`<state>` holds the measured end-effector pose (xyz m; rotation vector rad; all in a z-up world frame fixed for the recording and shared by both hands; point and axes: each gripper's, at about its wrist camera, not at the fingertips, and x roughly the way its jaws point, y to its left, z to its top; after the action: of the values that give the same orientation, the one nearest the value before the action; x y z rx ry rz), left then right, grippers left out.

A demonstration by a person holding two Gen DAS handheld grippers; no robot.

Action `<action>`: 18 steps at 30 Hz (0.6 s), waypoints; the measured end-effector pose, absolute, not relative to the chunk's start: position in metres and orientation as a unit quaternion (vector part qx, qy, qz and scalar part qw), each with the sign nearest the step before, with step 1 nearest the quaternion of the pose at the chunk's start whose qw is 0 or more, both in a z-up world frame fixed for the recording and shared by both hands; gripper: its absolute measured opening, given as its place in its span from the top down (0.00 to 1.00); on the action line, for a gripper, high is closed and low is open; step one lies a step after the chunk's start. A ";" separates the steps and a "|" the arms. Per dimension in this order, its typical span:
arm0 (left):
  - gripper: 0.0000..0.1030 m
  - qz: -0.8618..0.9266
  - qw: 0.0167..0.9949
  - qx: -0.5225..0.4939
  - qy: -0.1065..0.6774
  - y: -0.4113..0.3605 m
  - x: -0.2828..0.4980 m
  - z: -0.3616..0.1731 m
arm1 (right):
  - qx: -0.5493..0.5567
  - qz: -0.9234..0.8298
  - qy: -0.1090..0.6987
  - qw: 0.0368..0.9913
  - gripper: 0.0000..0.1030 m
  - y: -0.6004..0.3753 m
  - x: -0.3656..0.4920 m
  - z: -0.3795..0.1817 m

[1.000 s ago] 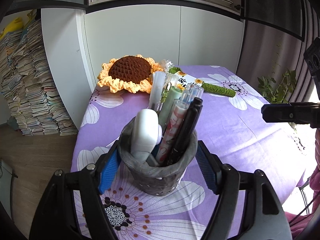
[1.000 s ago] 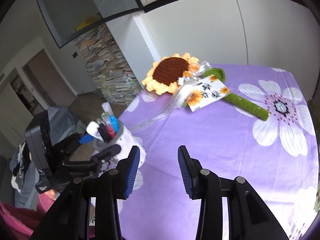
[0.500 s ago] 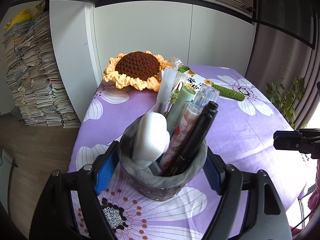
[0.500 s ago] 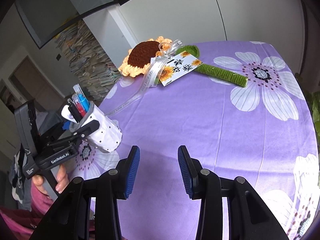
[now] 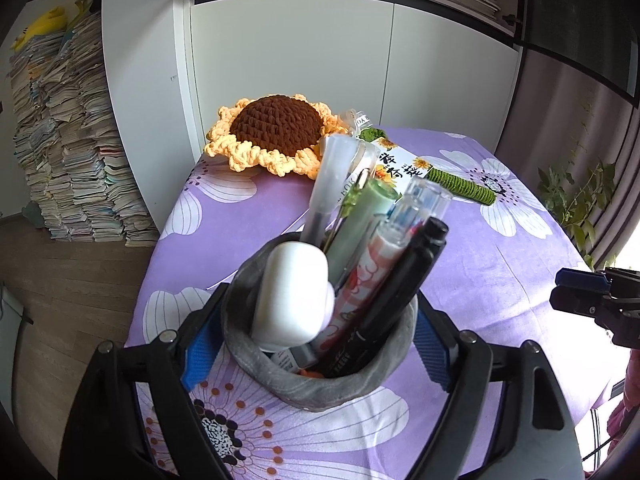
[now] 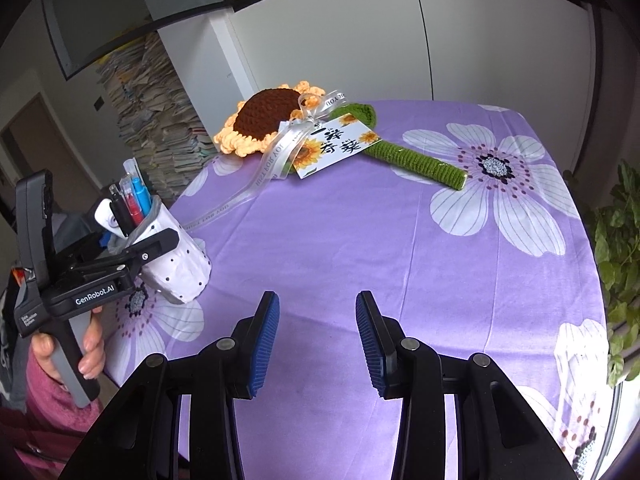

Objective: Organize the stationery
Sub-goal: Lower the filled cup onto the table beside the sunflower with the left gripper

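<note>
My left gripper [image 5: 316, 344] is shut on a soft pen holder [image 5: 320, 384], grey inside and white with black dots outside [image 6: 180, 276]. It holds several pens [image 5: 384, 264] and a white correction-tape case [image 5: 292, 292]. The holder tilts at the near left corner of the purple flowered tablecloth [image 6: 360, 240]; I cannot tell whether its base touches the cloth. My right gripper [image 6: 316, 336] is open and empty, low over the cloth to the right of the holder. It shows at the right edge of the left wrist view [image 5: 588, 300].
A crocheted sunflower [image 6: 268, 120] with a green stem [image 6: 420, 160], ribbon and card [image 6: 336, 148] lies at the far side of the table. Stacks of books [image 5: 64, 152] stand on the floor at left. A plant [image 6: 620, 240] stands beyond the right table edge.
The left gripper with the pen holder has moved forward over the table's near left corner. The right gripper has swung to face the table more squarely and stays open.
</note>
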<state>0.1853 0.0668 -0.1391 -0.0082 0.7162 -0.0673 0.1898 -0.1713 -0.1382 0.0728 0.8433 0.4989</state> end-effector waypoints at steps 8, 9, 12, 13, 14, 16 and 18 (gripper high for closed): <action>0.19 -0.024 0.936 -0.003 0.352 0.062 0.192 -0.138 | 0.037 0.225 0.400 0.887 0.60 -0.180 0.191 -0.142; 0.19 -0.022 0.935 -0.005 0.353 0.062 0.193 -0.138 | 0.037 0.224 0.400 0.888 0.60 -0.182 0.191 -0.142; 0.19 -0.018 0.935 -0.008 0.355 0.063 0.195 -0.137 | 0.038 0.221 0.399 0.889 0.60 -0.185 0.193 -0.143; 0.19 -0.019 0.935 -0.007 0.355 0.061 0.195 -0.137 | 0.038 0.219 0.398 0.890 0.60 -0.186 0.193 -0.143; 0.19 -0.020 0.935 -0.005 0.354 0.060 0.195 -0.136 | 0.037 0.216 0.396 0.891 0.60 -0.187 0.193 -0.142; 0.19 -0.018 0.936 0.003 0.352 0.057 0.195 -0.135 | 0.030 0.207 0.391 0.896 0.60 -0.188 0.193 -0.142; 0.19 -0.014 0.936 0.009 0.351 0.055 0.195 -0.135 | 0.020 0.200 0.387 0.900 0.60 -0.188 0.193 -0.142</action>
<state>0.1952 0.0546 -0.1346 0.0188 0.7170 -0.0286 0.1931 -0.1880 -0.1417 0.0422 0.8019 0.4134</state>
